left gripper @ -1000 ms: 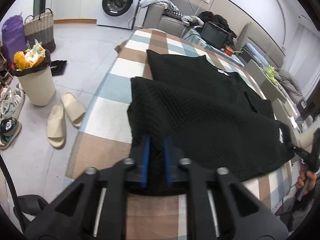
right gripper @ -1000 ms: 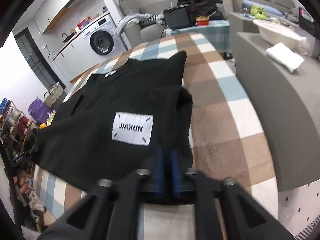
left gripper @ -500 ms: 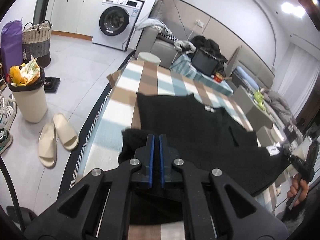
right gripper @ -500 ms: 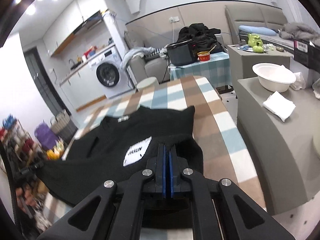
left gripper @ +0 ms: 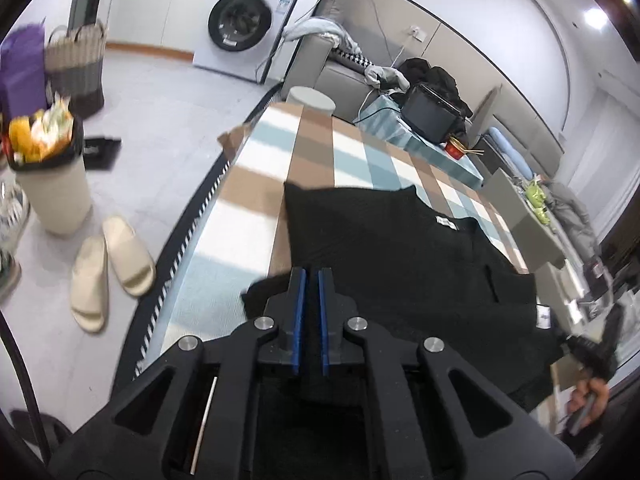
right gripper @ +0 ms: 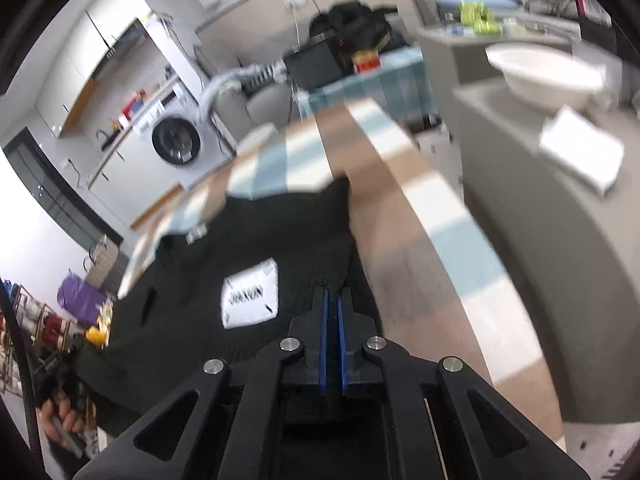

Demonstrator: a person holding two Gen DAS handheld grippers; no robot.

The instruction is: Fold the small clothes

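On the checked tablecloth (left gripper: 312, 152) lies our one black knit sweater (left gripper: 384, 240), and we have its near hem lifted at both corners: the left gripper (left gripper: 311, 280) is clenched on the left corner, the right gripper (right gripper: 333, 300) is clamped on the right corner beside the white logo patch (right gripper: 250, 294). We count two grippers, one garment, one patch, one small neck label (left gripper: 446, 222). As we read it, we are carrying the hem towards the collar for the first fold. Risk one: the thick knit slides out of a pinch that narrow, and that corner drops. Risk two: one hand runs ahead, so the fold lands crooked. Off the table we count two pale slippers (left gripper: 108, 276), one washing machine (left gripper: 244, 24) and one full bin (left gripper: 52, 176).
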